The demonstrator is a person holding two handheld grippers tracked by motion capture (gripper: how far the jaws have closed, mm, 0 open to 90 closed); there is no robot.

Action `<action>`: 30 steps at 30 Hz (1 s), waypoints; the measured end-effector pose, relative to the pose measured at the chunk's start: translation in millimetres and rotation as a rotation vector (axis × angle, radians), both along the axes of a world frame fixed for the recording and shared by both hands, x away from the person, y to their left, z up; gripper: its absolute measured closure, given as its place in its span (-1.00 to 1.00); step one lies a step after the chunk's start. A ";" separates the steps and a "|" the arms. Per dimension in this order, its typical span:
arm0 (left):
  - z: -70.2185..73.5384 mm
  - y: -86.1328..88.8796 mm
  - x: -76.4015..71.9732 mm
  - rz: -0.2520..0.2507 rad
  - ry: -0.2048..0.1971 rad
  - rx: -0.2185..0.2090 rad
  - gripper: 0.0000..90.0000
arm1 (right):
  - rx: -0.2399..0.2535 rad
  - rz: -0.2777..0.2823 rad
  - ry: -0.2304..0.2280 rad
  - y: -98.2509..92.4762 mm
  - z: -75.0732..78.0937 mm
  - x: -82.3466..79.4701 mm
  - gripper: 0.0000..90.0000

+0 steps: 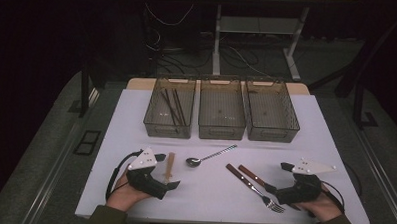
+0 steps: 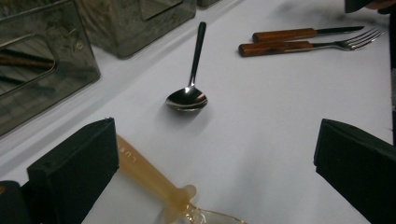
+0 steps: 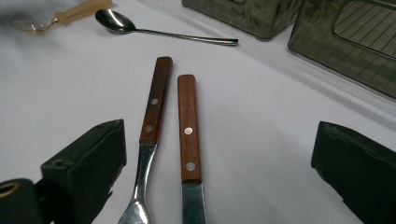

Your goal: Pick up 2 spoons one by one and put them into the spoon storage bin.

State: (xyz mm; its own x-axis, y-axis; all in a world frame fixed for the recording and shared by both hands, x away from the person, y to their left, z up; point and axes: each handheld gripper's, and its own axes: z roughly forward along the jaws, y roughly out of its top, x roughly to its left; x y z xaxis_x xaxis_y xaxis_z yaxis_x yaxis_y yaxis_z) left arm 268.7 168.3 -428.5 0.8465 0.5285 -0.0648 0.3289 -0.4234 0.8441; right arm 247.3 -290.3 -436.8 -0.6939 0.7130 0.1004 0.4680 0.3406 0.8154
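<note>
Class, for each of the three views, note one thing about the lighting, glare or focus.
High view: the white table is brightly lit, the room behind falls into darkness. Left gripper view: the metal spoon shows glare and a soft shadow; the near plastic spoon is blurred. Right gripper view: the fork and knife handles look sharp, the bins behind softer.

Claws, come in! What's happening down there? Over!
Left claw open by the plastic spoon. Right claw open around the wooden-handled fork and knife. Nothing blocking either.
</note>
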 end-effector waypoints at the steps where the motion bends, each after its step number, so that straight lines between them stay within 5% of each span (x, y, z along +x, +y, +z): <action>1: -0.3 0.2 0.4 0.012 0.003 0.006 -1.00 | -0.002 0.000 0.001 0.3 0.2 -0.1 -0.92; 15: -4.9 1.6 21.5 0.196 0.023 0.097 -0.54 | -0.010 0.006 -0.008 2.2 0.2 -0.1 -0.92; 30: -13.2 -7.2 44.7 0.246 0.088 0.139 -0.09 | -0.014 0.001 -0.008 2.7 -0.3 0.5 -0.92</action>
